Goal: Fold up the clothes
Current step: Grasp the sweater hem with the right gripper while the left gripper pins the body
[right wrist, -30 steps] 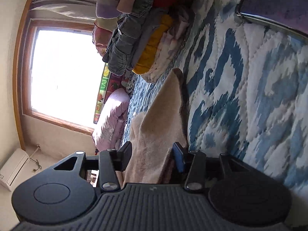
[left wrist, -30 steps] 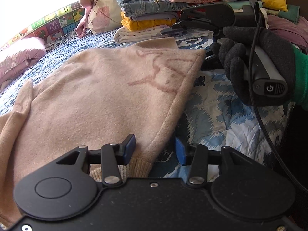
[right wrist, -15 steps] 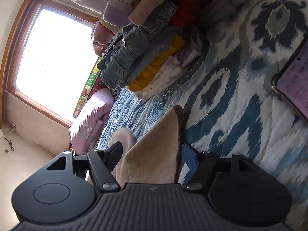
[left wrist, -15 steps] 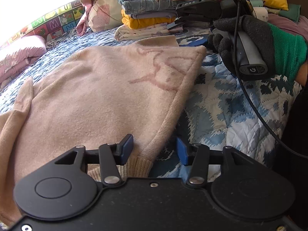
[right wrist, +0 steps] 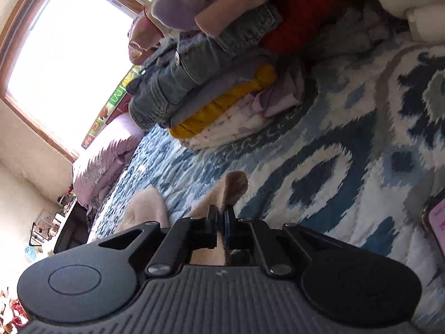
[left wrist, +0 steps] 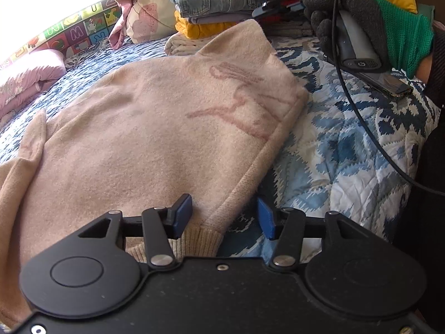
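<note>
Right gripper [right wrist: 219, 221] newly clamps sweater [right wrist: 235, 185].

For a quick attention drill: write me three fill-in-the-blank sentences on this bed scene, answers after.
1. The right gripper is shut on a corner of the pink ____.
2. The sweater lies on a blue-and-white ____.
3. In the stack of folded clothes, the yellow garment lies ____ the jeans.

Answers: sweater; quilt; under

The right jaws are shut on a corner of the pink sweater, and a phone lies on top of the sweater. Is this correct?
Not quite. The phone lies on the blue quilt, beside the pink sweater, as the left wrist view shows. The right gripper is indeed shut on its corner.
</note>
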